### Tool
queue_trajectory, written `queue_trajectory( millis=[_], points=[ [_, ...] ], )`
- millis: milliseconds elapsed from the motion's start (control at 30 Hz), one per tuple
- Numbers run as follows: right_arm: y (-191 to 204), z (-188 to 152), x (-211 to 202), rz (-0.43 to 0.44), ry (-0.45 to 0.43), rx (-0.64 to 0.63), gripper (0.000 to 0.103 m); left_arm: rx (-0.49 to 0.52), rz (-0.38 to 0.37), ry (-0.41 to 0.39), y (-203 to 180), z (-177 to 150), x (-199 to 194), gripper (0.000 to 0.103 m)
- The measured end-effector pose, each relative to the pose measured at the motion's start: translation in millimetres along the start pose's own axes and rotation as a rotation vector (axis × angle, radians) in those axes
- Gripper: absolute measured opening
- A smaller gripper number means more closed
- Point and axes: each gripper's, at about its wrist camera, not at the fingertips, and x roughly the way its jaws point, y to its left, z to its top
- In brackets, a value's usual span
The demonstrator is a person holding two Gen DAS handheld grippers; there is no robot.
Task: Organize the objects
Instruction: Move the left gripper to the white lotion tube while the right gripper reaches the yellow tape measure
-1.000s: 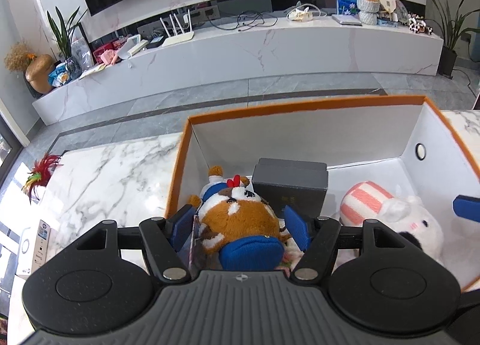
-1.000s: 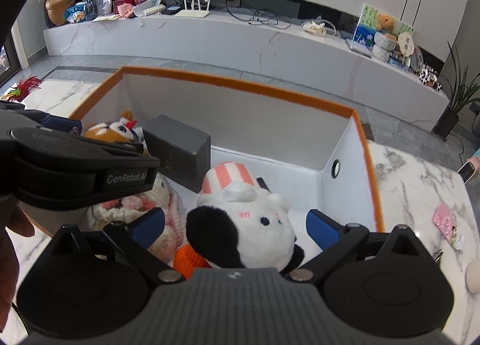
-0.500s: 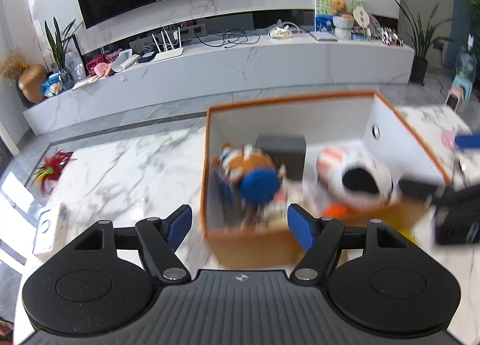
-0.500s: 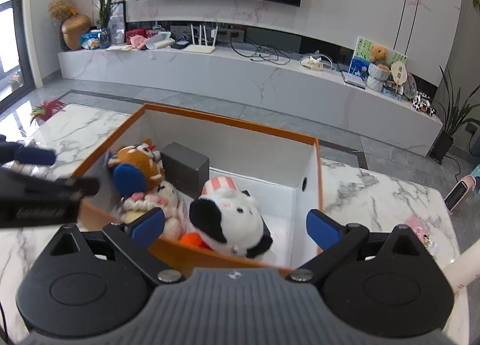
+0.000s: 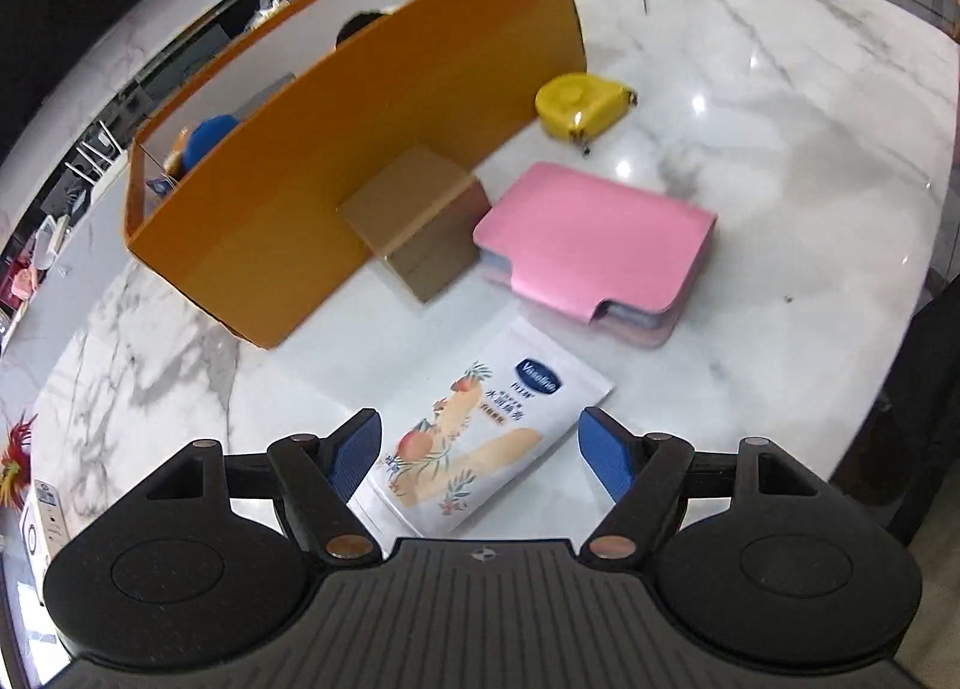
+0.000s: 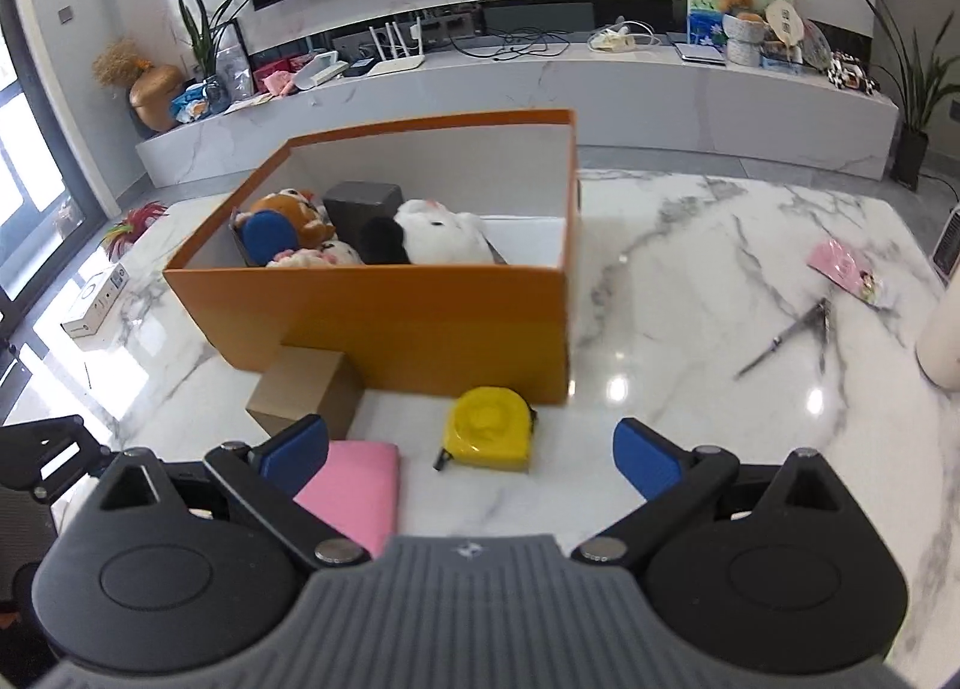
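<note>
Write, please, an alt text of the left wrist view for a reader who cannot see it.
The left claw hovers over a white Vaseline tube lying on a marble table, its jaws opening and not touching the tube. Beyond it lie a pink case, a small cardboard box and a yellow tape measure, beside an orange box.

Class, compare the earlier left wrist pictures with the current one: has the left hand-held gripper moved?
Yes. The left hand-held gripper has pulled back out of the orange box and now hangs over a lotion tube on the table, jaws opening.

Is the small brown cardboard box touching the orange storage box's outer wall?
Touching. In the left wrist view the small brown cardboard box sits flush against the orange storage box, no gap showing.
</note>
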Motion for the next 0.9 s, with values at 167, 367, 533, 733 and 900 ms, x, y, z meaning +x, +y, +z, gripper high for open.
queue_trajectory(
  millis=[167,367,533,733,900],
  points=[
    [-6,-1,1,0.035,-0.004,0.022,0.101,-0.069,-0.059,0.029,17,-15,14,0.088],
    [-11,-4,19,0.057,0.036,0.008,0.101,-0.250,-0.107,0.064,49,-26,23,0.092],
    [-15,-11,55,0.020,0.083,0.030,0.101,-0.363,-0.159,0.084,61,-31,25,0.087],
    [-11,-13,94,-0.029,0.135,0.029,0.100,-0.355,-0.159,0.067,57,-28,23,0.077],
    [-4,-12,113,-0.054,0.155,0.025,0.086,-0.355,-0.163,0.060,56,-30,21,0.072]
  ],
)
